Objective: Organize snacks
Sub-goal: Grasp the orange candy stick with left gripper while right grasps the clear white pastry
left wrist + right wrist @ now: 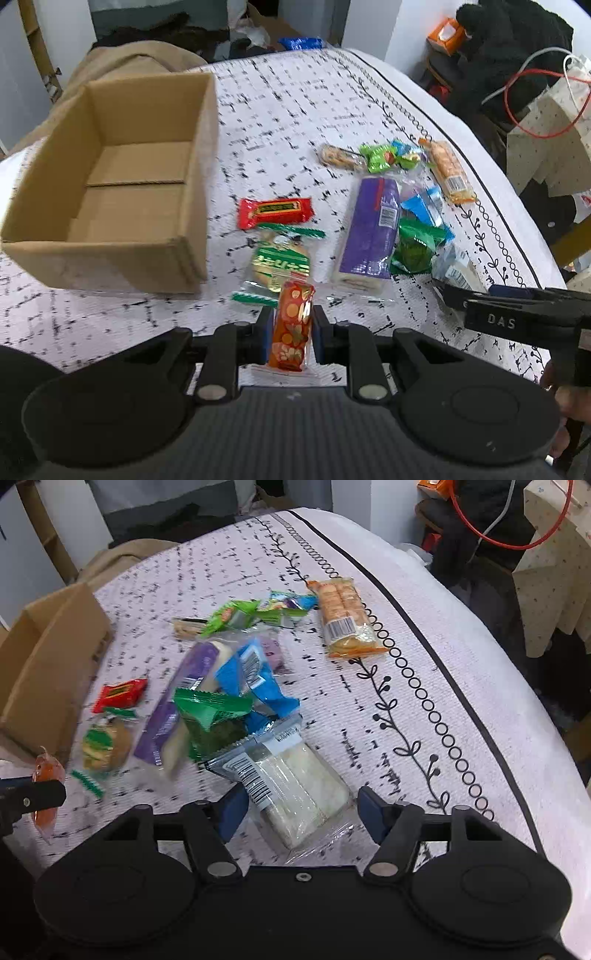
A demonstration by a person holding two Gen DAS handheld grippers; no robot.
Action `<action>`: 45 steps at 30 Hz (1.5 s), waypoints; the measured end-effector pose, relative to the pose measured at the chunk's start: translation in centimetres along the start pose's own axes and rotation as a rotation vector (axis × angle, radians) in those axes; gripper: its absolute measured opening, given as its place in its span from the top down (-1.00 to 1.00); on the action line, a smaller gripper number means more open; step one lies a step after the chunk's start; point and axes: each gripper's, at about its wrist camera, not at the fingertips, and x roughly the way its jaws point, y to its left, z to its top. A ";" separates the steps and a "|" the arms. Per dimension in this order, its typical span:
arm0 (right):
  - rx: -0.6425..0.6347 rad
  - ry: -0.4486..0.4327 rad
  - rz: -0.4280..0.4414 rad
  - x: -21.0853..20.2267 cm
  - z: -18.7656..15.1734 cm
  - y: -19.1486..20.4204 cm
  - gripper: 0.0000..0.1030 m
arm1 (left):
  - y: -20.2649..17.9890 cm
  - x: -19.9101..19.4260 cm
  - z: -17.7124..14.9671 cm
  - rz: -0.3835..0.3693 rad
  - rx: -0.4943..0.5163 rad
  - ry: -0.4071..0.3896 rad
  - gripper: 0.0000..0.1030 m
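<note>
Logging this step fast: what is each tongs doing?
Left tongs: closed on the orange snack packet.
Right tongs: open around the clear cracker pack.

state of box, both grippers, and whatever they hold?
cardboard box: open, empty
left gripper: shut on orange snack packet
right gripper: open, straddling clear-wrapped white snack, not clamped
purple pack: flat on cloth
</note>
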 end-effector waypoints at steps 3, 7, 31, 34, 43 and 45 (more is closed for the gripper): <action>0.025 -0.028 0.025 -1.2 -0.2 -0.1 -0.14 | 0.5 -1.7 -0.2 0.007 -0.008 -0.033 0.60; 0.054 -0.062 0.070 -2.8 -0.5 -0.1 -0.12 | 0.9 -3.7 -0.3 0.027 -0.009 -0.067 0.60; 0.029 -0.260 0.301 -6.9 2.0 4.2 -0.07 | 4.5 -8.4 1.9 0.113 -0.049 -0.201 0.60; 0.022 -0.273 0.318 -6.7 2.5 5.0 -0.07 | 5.5 -8.7 2.4 0.128 -0.059 -0.215 0.60; -0.042 -0.311 0.355 -6.7 3.8 8.6 -0.06 | 8.7 -9.2 4.1 0.172 -0.086 -0.259 0.60; -0.043 -0.309 0.374 -6.6 4.2 9.4 -0.06 | 9.5 -9.1 4.6 0.178 -0.094 -0.260 0.60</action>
